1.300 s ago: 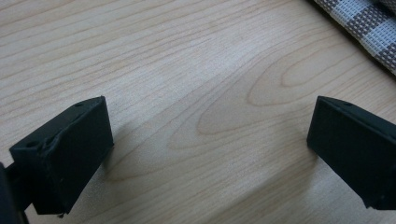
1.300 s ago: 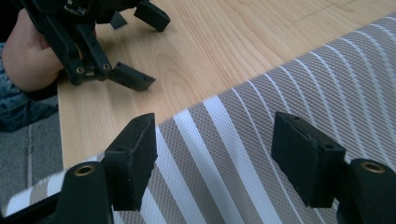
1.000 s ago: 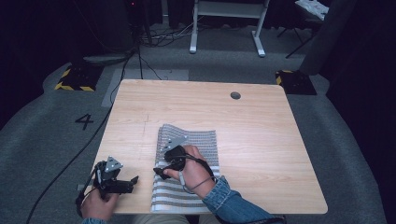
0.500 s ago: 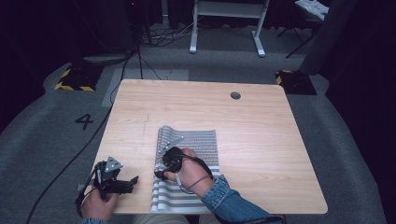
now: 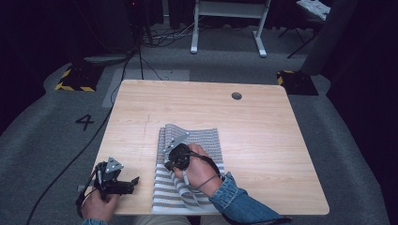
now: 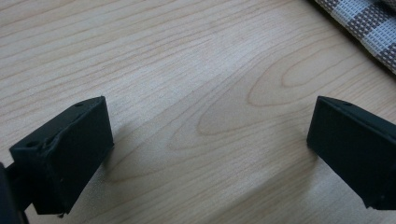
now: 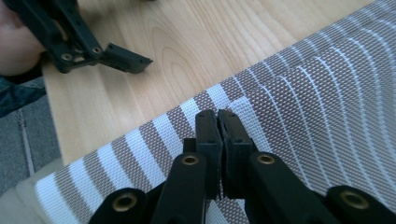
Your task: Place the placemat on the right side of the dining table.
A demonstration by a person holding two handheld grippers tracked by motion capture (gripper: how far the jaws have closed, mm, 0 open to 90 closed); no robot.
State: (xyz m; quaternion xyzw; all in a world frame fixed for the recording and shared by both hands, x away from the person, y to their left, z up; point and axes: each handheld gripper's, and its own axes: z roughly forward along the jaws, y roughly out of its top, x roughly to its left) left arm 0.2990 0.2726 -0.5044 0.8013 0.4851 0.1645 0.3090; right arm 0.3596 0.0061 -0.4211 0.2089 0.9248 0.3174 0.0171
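Pale wooden table on grey carpet, dark surroundings beyond, a white frame stand at the far side.

Lying near the table's front edge, slightly left of centre: one striped brown-and-white cloth, lower end reaching that front edge, left side doubled over into a fold. Directly on top of it, the right gripper, jaws brought tight together after just closing, tips at the folded border of the cloth; seemingly pinching that fold, though the fabric between the pads is too hidden to confirm. From the high view, right gripper seated over the cloth's left half, hand and denim sleeve coming in from the bottom.

Left gripper at the front left corner, well clear of the cloth, jaws spread wide over bare wood with nothing between them; cloth corner just visible at the upper right of the left gripper view.

Plenty of open wood to the right of the cloth and across the far half of the table; only a narrow bare strip between cloth and left gripper. One round cable hole near the far edge.

Counted: one cloth, two grippers, one table hole.
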